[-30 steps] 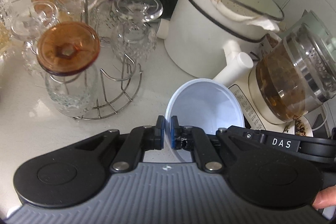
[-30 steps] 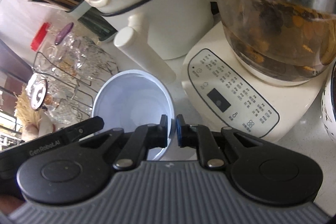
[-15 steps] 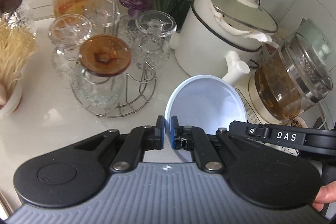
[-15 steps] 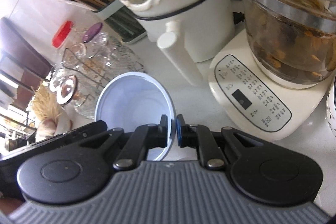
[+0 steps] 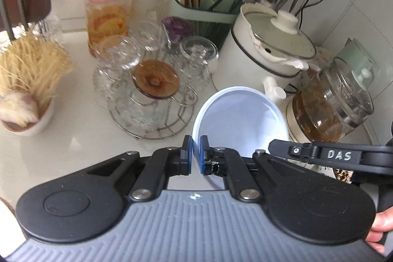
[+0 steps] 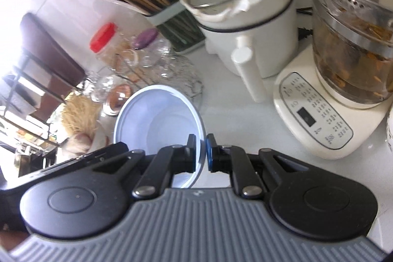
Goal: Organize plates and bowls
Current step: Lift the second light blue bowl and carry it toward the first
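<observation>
A pale blue-white bowl (image 5: 242, 119) is held in the air above the white counter, between both grippers. My left gripper (image 5: 195, 155) is shut on the bowl's left rim. My right gripper (image 6: 202, 151) is shut on the bowl's (image 6: 159, 119) right rim. The right gripper's black arm (image 5: 331, 155) shows at the right of the left wrist view. The bowl looks empty inside.
A wire rack of upturned glasses (image 5: 152, 85) stands at centre left, with a red-lidded jar (image 5: 108, 14) behind. A utensil holder (image 5: 203, 6), a white lidded pot (image 5: 267, 50) and a glass kettle on its base (image 6: 353, 46) line the wall. A straw brush in a cup (image 5: 27, 80) sits left.
Both grippers have lifted and pulled back with the bowl, so the counter items look smaller and farther. More of the left counter has come into view.
</observation>
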A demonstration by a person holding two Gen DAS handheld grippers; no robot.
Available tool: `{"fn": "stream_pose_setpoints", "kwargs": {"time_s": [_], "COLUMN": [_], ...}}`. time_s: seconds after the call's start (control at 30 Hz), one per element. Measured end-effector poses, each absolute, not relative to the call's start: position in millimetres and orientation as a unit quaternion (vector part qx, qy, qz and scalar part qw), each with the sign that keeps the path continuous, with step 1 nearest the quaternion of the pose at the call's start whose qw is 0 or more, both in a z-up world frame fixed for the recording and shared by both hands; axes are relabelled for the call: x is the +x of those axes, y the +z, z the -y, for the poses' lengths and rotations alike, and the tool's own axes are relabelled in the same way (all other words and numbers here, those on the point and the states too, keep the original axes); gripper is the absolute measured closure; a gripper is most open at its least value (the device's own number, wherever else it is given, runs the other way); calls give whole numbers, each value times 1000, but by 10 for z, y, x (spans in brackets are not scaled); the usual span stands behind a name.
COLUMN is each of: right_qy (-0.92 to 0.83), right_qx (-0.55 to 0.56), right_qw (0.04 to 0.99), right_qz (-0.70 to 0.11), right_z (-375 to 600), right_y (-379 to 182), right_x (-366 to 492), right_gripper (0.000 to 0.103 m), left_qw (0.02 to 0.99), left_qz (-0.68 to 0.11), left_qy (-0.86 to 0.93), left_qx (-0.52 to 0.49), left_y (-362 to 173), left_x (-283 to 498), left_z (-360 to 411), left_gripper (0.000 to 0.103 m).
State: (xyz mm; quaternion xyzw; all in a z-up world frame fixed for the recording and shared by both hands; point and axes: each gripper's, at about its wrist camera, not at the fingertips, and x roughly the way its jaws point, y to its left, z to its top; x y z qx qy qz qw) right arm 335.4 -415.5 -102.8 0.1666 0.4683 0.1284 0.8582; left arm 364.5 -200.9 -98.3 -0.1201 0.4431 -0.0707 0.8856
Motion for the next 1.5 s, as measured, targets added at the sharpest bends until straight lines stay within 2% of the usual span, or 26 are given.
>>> {"fn": "stream_pose_setpoints", "kwargs": {"time_s": [0.47, 0.97, 1.5], "right_qy": [133, 178, 182], "right_qx": [183, 143, 84], "right_qw": [860, 856, 817], "right_qz": [-457, -463, -540], "right_z": [3676, 3041, 2571], "right_y": [-794, -723, -1217], "right_x": [3024, 2750, 2458], "right_gripper": [92, 92, 89], "left_qw": [893, 901, 857], "left_qz": [-423, -402, -481], "left_qy": [-85, -52, -15], "left_qx": [-129, -153, -185], "left_y": [-751, -697, -1259], "left_x": [3289, 2782, 2360], "left_z": [1436, 790, 440], "left_gripper": [96, 96, 95]}}
